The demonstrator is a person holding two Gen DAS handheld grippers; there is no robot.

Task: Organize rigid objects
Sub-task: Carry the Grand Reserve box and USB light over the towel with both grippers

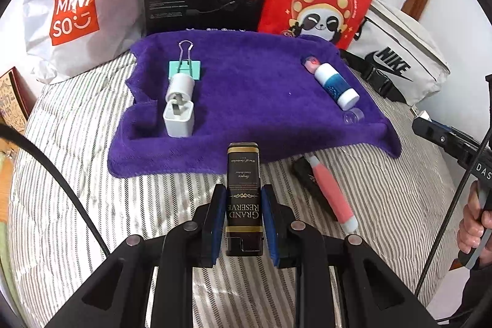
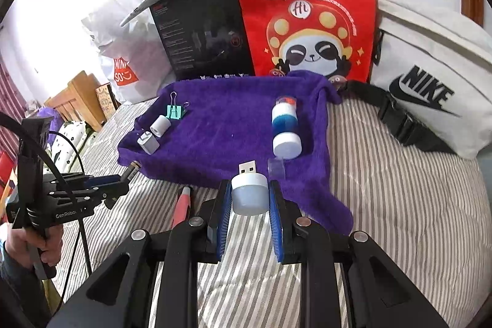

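— Purple towel (image 1: 246,88) on a striped bed: what does the left wrist view show?
— The left gripper (image 1: 243,214) is clamped on a black box lettered "Grand Reserve" (image 1: 243,195), held above the striped sheet just short of the towel's near edge. On the towel lie a green binder clip (image 1: 184,68), two white chargers (image 1: 180,106) and a blue-and-white glue stick (image 1: 336,86). A pink pen (image 1: 332,192) lies on the sheet beside it.
— And the right wrist view?
— The right gripper (image 2: 249,205) is closed around a small white USB lamp (image 2: 248,191), plug pointing toward the towel, over its near edge.
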